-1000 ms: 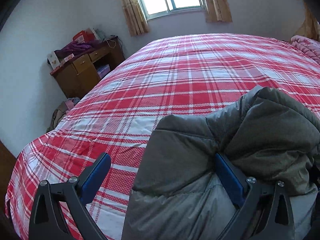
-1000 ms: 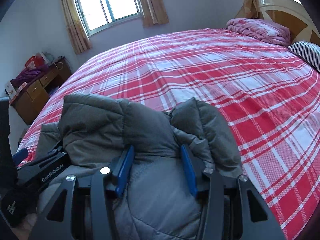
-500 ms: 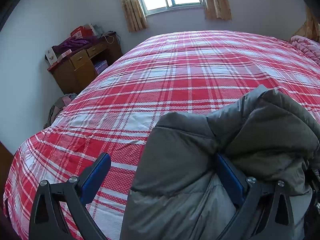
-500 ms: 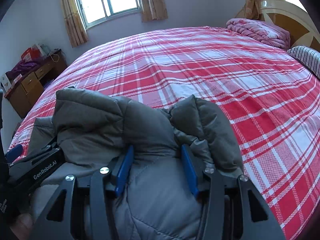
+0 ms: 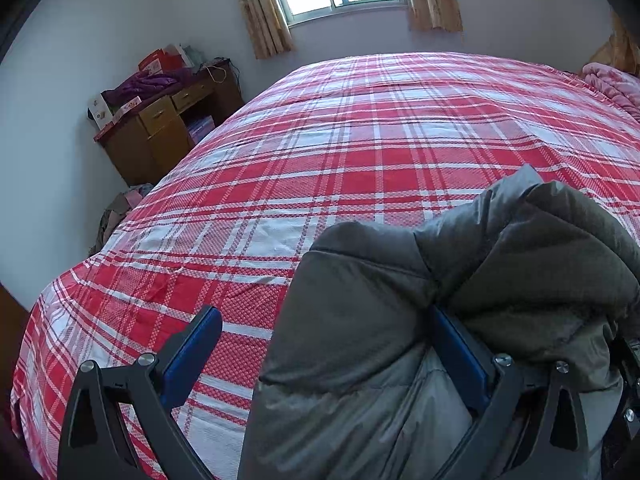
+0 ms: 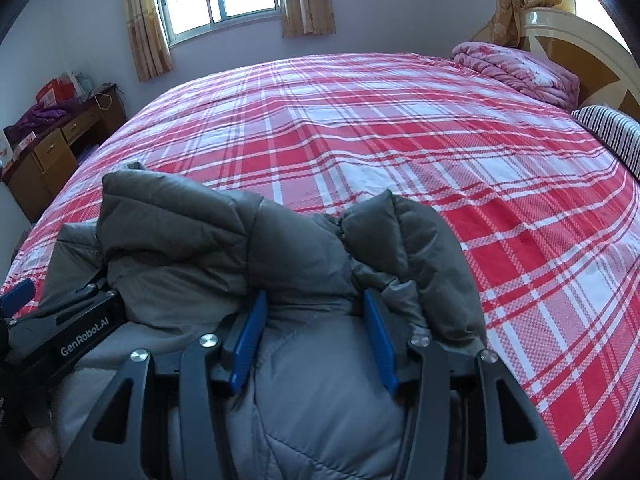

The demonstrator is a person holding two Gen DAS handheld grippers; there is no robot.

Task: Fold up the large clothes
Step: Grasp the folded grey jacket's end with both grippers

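Observation:
A bulky grey padded jacket (image 5: 400,320) is bunched at the near edge of the bed and held up off it; it also fills the lower middle of the right wrist view (image 6: 240,248). My left gripper (image 5: 324,344) has its jaws wide apart; jacket fabric lies against the right finger, the left finger is bare over the bedspread. My right gripper (image 6: 316,320) is part closed with a thick fold of the jacket between its blue pads. The left gripper's body (image 6: 60,336) shows at the lower left of the right wrist view.
The bed wears a red and white plaid bedspread (image 5: 360,152), (image 6: 400,140). A wooden desk (image 5: 160,128) with clutter stands at the far left wall. A folded pink blanket (image 6: 520,72), a striped pillow (image 6: 612,136) and the headboard lie at the right. A window is at the back.
Both grippers and the jacket have risen a little and moved forward over the bed. The grips look the same.

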